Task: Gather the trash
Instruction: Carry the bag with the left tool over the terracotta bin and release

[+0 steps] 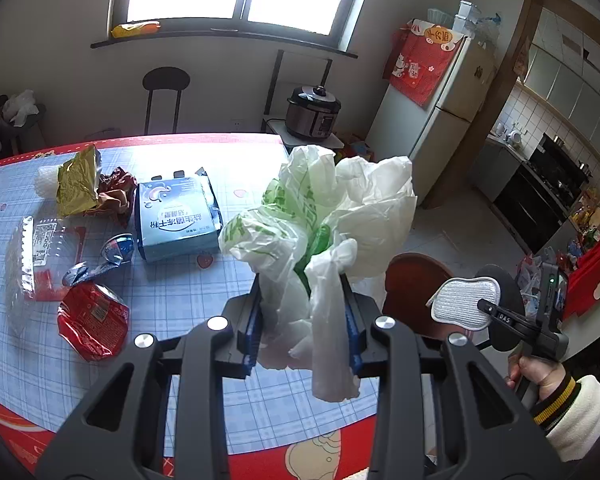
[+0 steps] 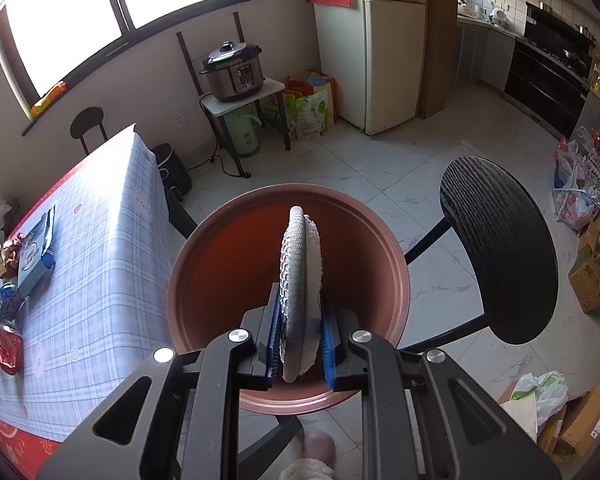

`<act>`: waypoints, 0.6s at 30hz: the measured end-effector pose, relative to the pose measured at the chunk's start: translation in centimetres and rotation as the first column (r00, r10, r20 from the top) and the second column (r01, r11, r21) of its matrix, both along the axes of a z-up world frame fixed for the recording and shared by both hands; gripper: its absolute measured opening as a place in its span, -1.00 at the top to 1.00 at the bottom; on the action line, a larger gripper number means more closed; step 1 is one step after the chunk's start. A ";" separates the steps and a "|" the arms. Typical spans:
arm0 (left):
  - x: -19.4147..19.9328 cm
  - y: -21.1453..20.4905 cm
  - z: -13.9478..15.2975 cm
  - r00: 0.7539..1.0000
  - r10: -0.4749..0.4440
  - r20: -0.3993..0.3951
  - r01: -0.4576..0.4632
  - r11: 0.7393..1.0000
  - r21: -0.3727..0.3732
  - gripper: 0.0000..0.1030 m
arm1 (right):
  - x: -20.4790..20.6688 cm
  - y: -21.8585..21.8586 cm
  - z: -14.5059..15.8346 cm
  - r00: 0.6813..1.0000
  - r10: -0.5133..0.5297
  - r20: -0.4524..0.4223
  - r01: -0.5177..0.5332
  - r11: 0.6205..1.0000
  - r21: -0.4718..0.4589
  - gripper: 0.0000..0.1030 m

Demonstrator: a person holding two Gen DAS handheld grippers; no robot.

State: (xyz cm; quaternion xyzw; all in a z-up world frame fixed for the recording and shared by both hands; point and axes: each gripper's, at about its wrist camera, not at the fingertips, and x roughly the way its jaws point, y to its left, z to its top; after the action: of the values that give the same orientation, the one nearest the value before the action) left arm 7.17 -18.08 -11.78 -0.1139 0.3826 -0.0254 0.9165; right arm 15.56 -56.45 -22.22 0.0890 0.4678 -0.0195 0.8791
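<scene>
Bag and pad in hand, the litter still waiting on the desk.

Left wrist view: the left tongs (image 1: 306, 320) are clamped on a crumpled white-and-green plastic bag (image 1: 324, 216), held above the near edge of the desk (image 1: 204, 304); the trash lies well to the left: a red wrapper (image 1: 92, 326), a clear plastic tray (image 1: 36, 258), gold foil (image 1: 78, 184) and a blue carton (image 1: 176, 218). To do this well, I judge the bag's mouth must be shaken open before anything goes in. Right wrist view: the right tongs (image 2: 302, 340) pinch a grey-white scouring pad (image 2: 300, 280) on edge over a brown basin (image 2: 228, 264) beside the desk. That pad probably needs setting down first, freeing the tongs to gather wrappers.
</scene>
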 end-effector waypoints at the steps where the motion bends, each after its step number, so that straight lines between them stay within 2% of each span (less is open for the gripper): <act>1: 0.0 -0.3 -0.2 1.000 -0.002 -0.006 0.002 1.000 0.001 0.31 | 0.3 -0.3 -0.3 1.000 0.003 -0.007 -0.003 1.000 0.004 0.66; 5: 0.5 -1.6 -0.6 0.999 -0.025 -0.030 0.026 1.000 0.017 0.31 | 1.2 -0.9 -1.2 1.000 0.007 -0.022 -0.007 1.000 0.002 0.64; 8: 1.0 -2.3 -0.6 0.998 -0.054 -0.038 0.056 0.998 0.035 0.31 | 1.3 -1.5 -1.1 1.000 -0.019 -0.018 0.019 1.000 0.021 0.42; 10: 1.3 -2.8 -0.5 0.996 -0.076 -0.039 0.078 0.996 0.046 0.31 | 0.9 -2.0 -0.3 0.999 -0.051 0.006 0.051 0.998 0.034 -0.02; 14: 1.8 -3.4 -0.4 0.992 -0.118 -0.045 0.120 0.991 0.052 0.31 | -0.6 -2.2 1.5 0.996 -0.069 0.062 0.066 0.997 0.042 -0.49; 16: 2.1 -3.8 -0.4 0.989 -0.139 -0.047 0.142 0.989 0.051 0.31 | -1.6 -2.2 2.4 0.993 -0.089 0.081 0.086 0.996 0.033 -0.82; 18: 2.4 -4.3 -0.5 0.985 -0.163 -0.049 0.165 0.985 0.051 0.30 | -2.6 -2.2 3.3 0.990 -0.105 0.099 0.102 0.994 0.029 -0.90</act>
State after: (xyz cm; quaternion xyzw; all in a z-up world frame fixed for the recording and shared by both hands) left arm 9.60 -22.36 -12.24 -0.0574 0.4115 -0.0877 0.9054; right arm 12.97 -58.65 -18.91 0.1245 0.4180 -0.0550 0.8982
